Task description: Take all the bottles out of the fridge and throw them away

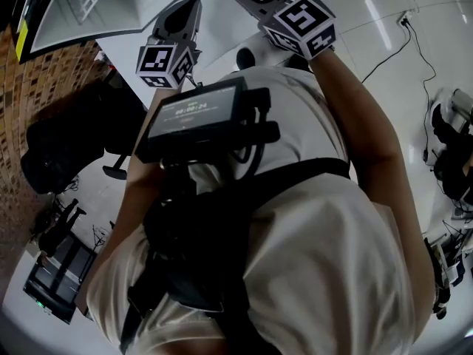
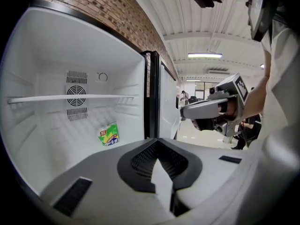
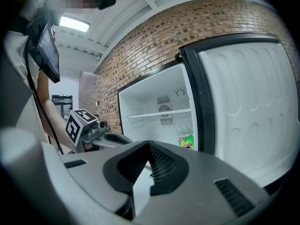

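left gripper (image 2: 157, 144), right gripper (image 3: 149, 145): fingers closed, empty | green pack (image 2: 108, 134) deep in fridge (image 2: 42, 60) | risk: closed fingers may knock it over

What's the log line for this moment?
fridge: open | inside: green-labelled item | left gripper: shut, empty | right gripper: shut, empty

The fridge (image 2: 42, 139) is smooth plastic, the wall (image 3: 154, 36) rough brick, the floor (image 1: 384, 21) glossy.
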Available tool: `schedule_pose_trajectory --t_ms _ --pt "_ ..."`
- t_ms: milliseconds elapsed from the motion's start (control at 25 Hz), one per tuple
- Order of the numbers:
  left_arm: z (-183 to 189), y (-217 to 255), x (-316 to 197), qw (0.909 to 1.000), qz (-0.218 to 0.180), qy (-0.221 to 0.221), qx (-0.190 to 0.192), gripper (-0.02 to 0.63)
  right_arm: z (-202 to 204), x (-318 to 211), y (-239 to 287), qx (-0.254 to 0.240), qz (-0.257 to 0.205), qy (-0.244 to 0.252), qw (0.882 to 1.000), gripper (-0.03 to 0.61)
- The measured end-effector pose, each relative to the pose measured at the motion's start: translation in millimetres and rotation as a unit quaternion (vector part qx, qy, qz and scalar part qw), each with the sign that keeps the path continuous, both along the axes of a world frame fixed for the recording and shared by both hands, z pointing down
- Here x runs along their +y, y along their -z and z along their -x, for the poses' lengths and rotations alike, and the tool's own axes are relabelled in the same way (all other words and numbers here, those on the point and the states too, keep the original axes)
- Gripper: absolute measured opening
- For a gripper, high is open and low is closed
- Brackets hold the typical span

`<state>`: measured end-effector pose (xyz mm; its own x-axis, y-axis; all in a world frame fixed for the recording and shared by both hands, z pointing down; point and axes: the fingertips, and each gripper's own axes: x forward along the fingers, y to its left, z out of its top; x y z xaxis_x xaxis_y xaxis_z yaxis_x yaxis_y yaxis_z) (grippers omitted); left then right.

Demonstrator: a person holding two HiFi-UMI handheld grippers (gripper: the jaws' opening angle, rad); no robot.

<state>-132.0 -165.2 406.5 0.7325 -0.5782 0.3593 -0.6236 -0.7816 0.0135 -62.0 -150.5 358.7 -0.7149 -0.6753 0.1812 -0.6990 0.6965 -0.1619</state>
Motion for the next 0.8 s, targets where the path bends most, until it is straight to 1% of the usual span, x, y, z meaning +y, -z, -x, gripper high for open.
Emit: schedule_pose_trajectory --t_ms 360,520,680,800 --pt "-13 -19 -35 0.9964 -0.014 -0.033 -0.077 0.011 -22 -3 -9 -0.011 0.006 -0.037 0.999 0.003" --pt "-24 -24 -50 0.9938 -0.015 -0.052 -0.097 0.011 -31 -7 -13 -0.011 0.013 -0.055 0.998 0.003" --pt "-25 -31 -60 0.9898 -0.012 -0.064 -0.126 0.011 -33 -8 -18 -0.009 0.020 -0.064 0.998 0.003" --pt "-22 -43 -75 0.9844 -0.013 -0.064 -0.163 0.012 -37 -7 -19 -0.006 0.025 -0.071 0.997 0.003"
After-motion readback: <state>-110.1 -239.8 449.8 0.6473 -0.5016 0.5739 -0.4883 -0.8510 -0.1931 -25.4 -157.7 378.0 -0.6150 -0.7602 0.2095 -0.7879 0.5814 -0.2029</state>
